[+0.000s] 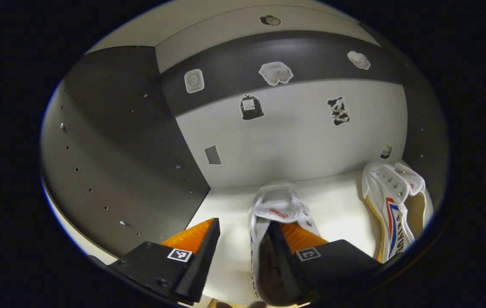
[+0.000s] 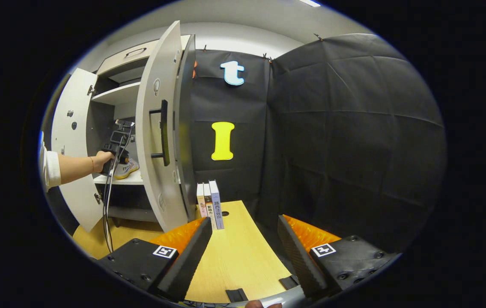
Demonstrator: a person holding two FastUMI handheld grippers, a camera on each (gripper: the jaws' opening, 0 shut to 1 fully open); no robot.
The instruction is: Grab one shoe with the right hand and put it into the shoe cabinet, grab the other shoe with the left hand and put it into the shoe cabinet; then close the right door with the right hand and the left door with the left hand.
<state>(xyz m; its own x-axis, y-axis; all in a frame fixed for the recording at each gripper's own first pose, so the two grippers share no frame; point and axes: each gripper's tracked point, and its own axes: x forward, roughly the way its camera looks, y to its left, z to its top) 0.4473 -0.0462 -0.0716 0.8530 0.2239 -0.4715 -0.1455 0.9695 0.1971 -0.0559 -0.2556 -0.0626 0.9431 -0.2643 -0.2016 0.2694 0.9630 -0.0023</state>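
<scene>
In the left gripper view, the left gripper (image 1: 243, 256) is inside the shoe cabinet (image 1: 114, 149). Its two fingers stand wide apart. The right-side finger (image 1: 283, 256) sits inside the mouth of a white shoe (image 1: 277, 205), and the other finger is out in the air beside it, not touching, so the shoe is not pinched. This shoe rests on the pale shelf (image 1: 337, 201) with its toe pointing to the back wall. A little farther to the right lies the second white shoe (image 1: 390, 201), with red and blue stripes on its side, close to the dark side wall. Some small stickers (image 1: 275, 72) are stuck on the back wall behind them.

In the right gripper view, the right gripper (image 2: 243, 252) is open wide and holds nothing. It hangs over a yellow wooden table (image 2: 234, 252). Three books (image 2: 209, 205) stand upright at the far end of the table. Past them the right door (image 2: 157, 128) of the cabinet stands open, and the left door (image 2: 69, 149) is open too. Far off, a hand (image 2: 102, 159) holds the other gripper in at the shelf, next to a shoe (image 2: 126, 167)
</scene>
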